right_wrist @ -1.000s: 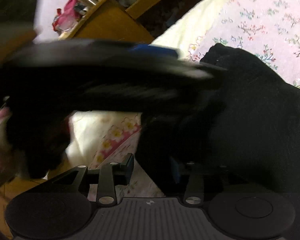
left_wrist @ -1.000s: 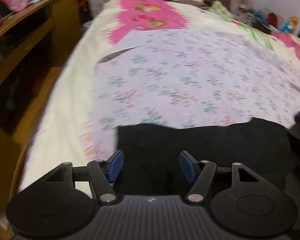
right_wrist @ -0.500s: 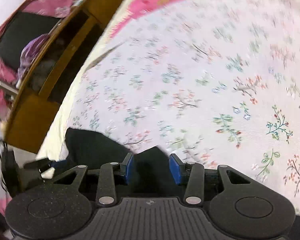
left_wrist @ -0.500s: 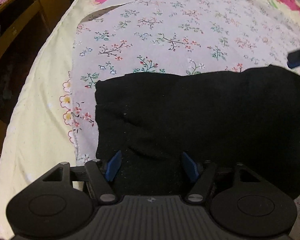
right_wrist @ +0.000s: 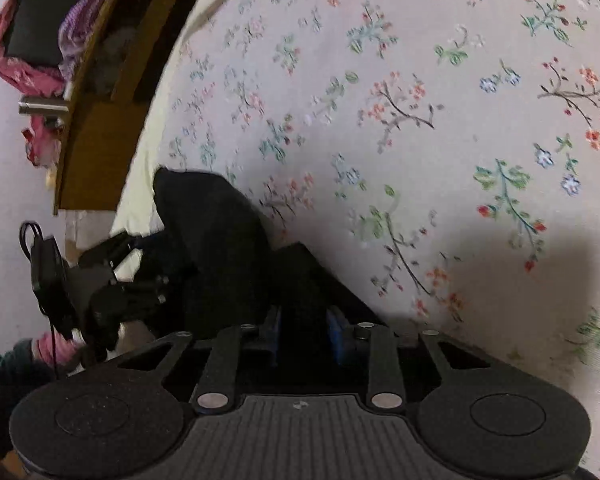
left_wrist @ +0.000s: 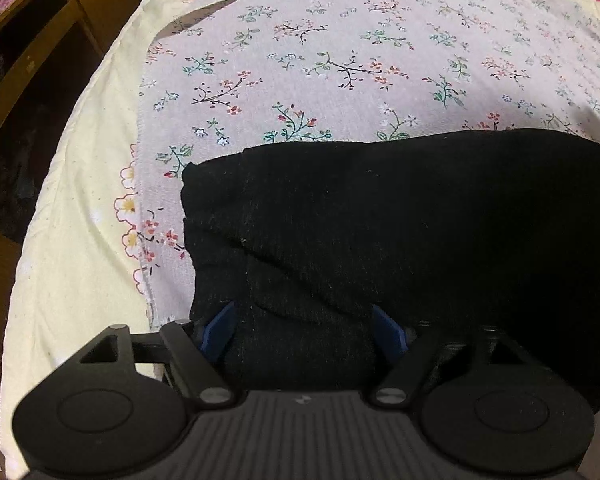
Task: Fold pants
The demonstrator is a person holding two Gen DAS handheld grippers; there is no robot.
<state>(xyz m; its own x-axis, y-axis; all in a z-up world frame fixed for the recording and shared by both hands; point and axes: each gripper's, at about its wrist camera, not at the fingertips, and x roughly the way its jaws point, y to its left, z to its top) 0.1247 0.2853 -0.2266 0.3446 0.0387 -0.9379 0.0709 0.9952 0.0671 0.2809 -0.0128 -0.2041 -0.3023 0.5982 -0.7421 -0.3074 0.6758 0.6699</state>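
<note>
Far left in the left wrist view: wooden shelf unit (left_wrist: 40, 60) beside the bed, then pale yellow bedsheet (left_wrist: 80, 208), then floral cloth (left_wrist: 340, 60). Black pants (left_wrist: 380, 220) spread across the near part of that cloth. Left gripper (left_wrist: 304, 330) spread wide, blue pads either side of a pants fold, not pinching it. Right gripper (right_wrist: 302, 334) clamped on pants fabric (right_wrist: 216, 232), the bunched cloth hiding the left gripper (right_wrist: 112, 280) partly.
</note>
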